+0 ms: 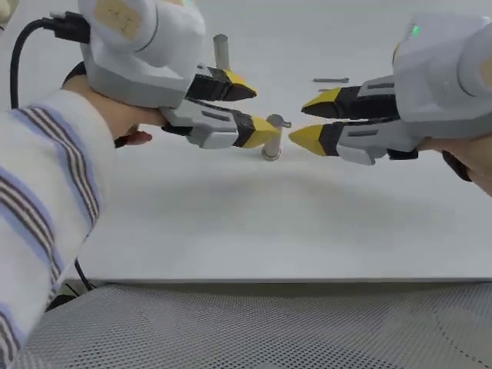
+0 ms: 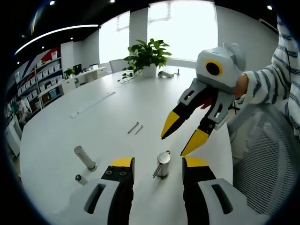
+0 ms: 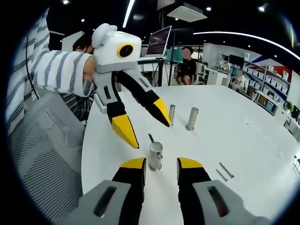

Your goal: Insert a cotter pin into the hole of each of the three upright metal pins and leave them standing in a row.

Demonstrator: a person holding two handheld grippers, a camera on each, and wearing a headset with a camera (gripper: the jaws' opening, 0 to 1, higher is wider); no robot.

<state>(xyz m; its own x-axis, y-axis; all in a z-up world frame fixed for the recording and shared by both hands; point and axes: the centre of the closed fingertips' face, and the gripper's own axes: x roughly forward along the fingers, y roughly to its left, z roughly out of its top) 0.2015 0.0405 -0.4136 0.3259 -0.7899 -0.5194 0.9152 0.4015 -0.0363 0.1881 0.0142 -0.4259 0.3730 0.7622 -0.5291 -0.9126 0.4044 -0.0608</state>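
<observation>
We see a smooth white round table (image 1: pixel 231 223) in a bright office, with a leafy plant (image 2: pixel 145 54) at its far edge. The cylindrical steel metal pin (image 1: pixel 270 144) stands with its long axis vertical and a thin cotter pin (image 2: pixel 155 172) slanting through its top; a second pin (image 1: pixel 221 50) stands at 11 o'clock and loose cotter pins (image 1: pixel 330 80) lie at 1. The left gripper (image 1: pixel 265 111) at 9 o'clock and the right gripper (image 1: pixel 298 123) at 3 flank it, yellow-tipped jaws spread, grasping nothing.

Bright, soft shadows, window glare, fisheye edges
</observation>
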